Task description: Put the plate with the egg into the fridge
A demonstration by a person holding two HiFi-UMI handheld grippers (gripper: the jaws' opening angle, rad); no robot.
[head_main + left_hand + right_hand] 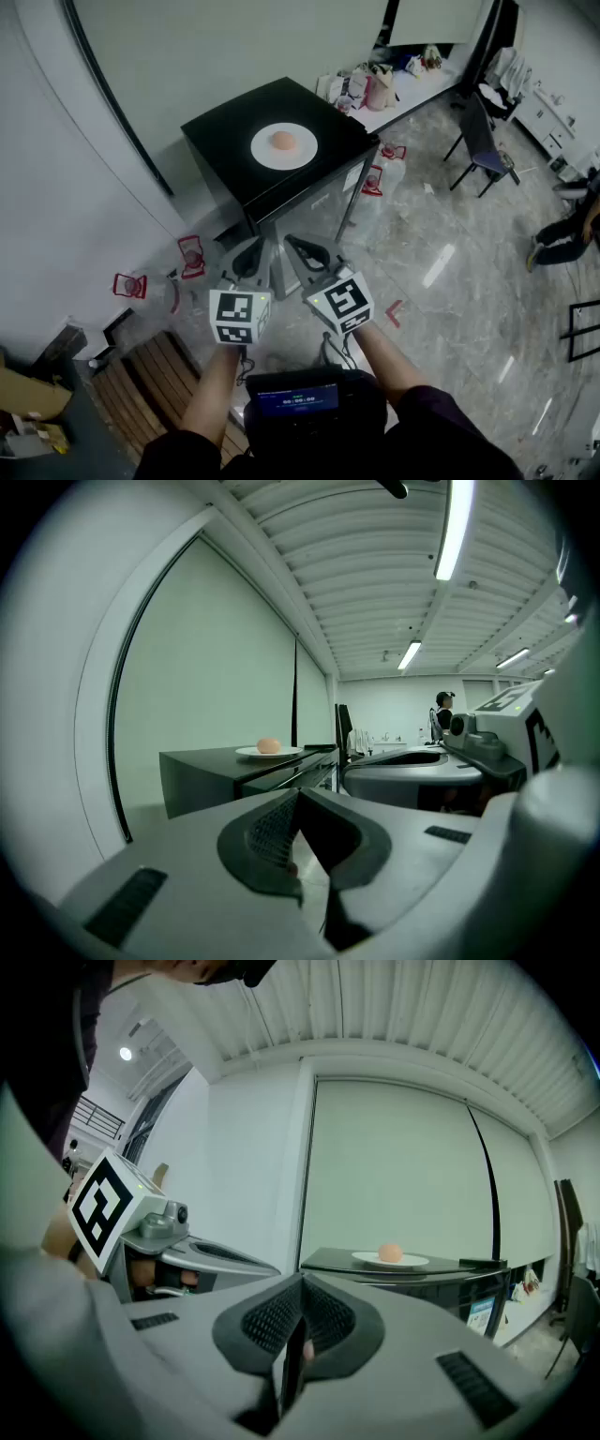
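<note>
A white plate point(306, 156) with a brown egg point(283, 141) on it rests on top of a small black fridge point(225, 141), whose door looks closed. Both grippers hang side by side in front of the fridge, well short of it and lower than its top. The left gripper point(249, 253) has its jaws together with nothing in them, and so does the right gripper point(293, 243). In the left gripper view the egg point(268, 745) and plate point(286, 753) sit far ahead, beyond the shut left gripper point(298, 795). The right gripper view shows the egg point(390, 1252) ahead to the right of the shut right gripper point(302, 1284).
Clear bottles with red handles point(191, 255) stand on the floor left of the fridge, others point(375, 178) to its right. A wooden pallet point(141, 375) lies at lower left. A cluttered white desk point(412, 89), a dark chair point(483, 150) and a person point(567, 230) are at the right.
</note>
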